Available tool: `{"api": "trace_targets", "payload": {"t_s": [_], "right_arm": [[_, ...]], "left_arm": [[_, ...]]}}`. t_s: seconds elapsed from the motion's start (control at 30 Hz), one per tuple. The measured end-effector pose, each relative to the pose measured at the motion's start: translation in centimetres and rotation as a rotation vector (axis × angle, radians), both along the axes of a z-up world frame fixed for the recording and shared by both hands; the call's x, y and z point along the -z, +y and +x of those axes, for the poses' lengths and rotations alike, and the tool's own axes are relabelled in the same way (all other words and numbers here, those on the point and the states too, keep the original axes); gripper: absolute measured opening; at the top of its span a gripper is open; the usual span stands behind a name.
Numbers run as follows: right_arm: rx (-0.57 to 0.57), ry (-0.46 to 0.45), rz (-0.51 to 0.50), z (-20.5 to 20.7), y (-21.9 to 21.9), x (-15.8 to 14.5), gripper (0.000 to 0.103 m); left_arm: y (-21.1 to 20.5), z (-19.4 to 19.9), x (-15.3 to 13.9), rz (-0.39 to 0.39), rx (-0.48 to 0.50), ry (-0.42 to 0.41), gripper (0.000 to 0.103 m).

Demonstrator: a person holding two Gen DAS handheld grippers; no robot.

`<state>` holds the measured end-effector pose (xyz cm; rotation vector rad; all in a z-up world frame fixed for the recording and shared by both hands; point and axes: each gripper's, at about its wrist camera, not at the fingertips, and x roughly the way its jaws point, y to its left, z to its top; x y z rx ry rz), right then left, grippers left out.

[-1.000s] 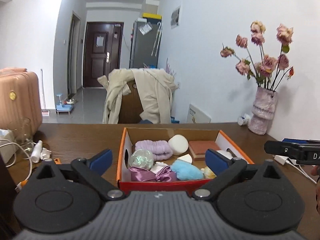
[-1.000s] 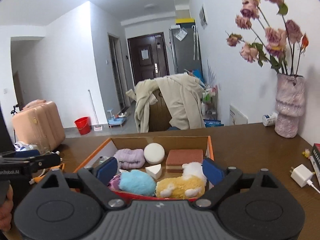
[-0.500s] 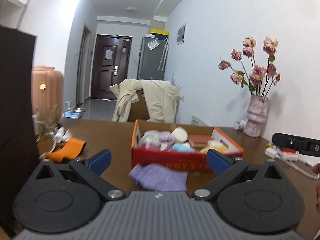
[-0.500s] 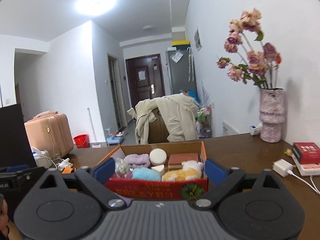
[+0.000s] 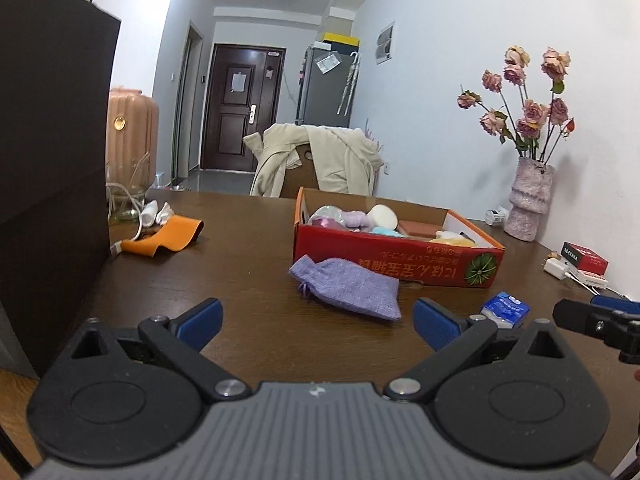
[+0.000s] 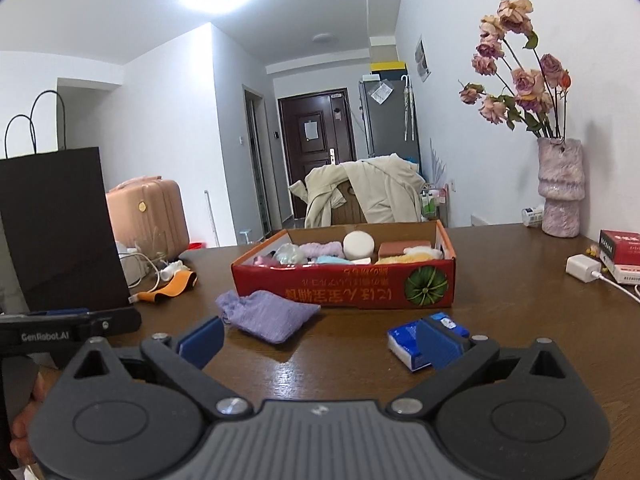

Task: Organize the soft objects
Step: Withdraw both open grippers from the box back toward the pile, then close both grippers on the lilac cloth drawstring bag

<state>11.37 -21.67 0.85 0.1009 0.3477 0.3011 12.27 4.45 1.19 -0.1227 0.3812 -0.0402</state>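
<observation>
A red cardboard box [image 5: 400,258] [image 6: 344,284] on the brown table holds several soft things: a purple headband, a white round sponge, blue and yellow plush pieces. A purple cloth pouch [image 5: 348,286] [image 6: 266,314] lies on the table in front of the box. A blue tissue pack [image 5: 505,312] [image 6: 408,346] lies to its right. My left gripper [image 5: 316,326] is open and empty, a little short of the pouch. My right gripper [image 6: 318,346] is open and empty, its right finger [image 6: 438,346] in front of the tissue pack.
A black paper bag [image 5: 48,160] [image 6: 60,228] stands at the left. An orange cloth [image 5: 168,236] and white cables lie beside it. A vase of dried roses [image 5: 528,200] [image 6: 560,188], a red box [image 6: 620,246] and a white charger [image 6: 582,268] are at the right.
Both grippers have pulled back from over the box and sunk toward the table. The pouch, the tissue pack and the black bag have come into view. Both stayed open.
</observation>
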Motion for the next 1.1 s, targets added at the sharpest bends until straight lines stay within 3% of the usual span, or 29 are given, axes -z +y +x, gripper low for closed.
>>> {"api": "trace_targets", "payload": {"t_s": [0.3,0.5,0.7,0.8,0.9,0.97,1.0,1.07,1.1], "right_arm": [[-0.036,0.088,-0.009,3.7,1.6,1.7,0.1],[-0.085,0.129,-0.013,9.0,3.6,1.6,0.094],[-0.137,0.188,0.031,15.8,6.1,3.3,0.087],[-0.147,0.232,0.059,18.4,7.3,4.7,0.084],[-0.177,0.25,0.075,19.5,7.9,6.0,0.08],[-0.194,0.267,0.073,19.6,8.1,6.4,0.071],[-0.2,0.281,0.081,19.7,8.1,6.5,0.068],[-0.21,0.307,0.13,20.1,7.7,6.9,0.05],[-0.199,0.321,0.137,20.3,7.5,7.0,0.048]], "left_arm": [[0.7,3.8,0.6,-0.007,0.002,0.042,0.103],[0.9,9.8,0.5,0.043,0.08,0.104,0.08],[2.0,17.0,1.8,0.021,0.127,0.153,0.078],[2.9,20.1,3.4,-0.029,0.156,0.223,0.07],[3.9,21.4,5.0,-0.111,0.172,0.253,0.054],[4.5,21.7,6.0,-0.181,0.199,0.265,0.032],[4.6,21.6,6.2,-0.194,0.207,0.265,0.03],[4.5,21.1,5.9,-0.197,0.226,0.228,0.023],[4.5,20.9,5.8,-0.2,0.238,0.214,0.021]]}}
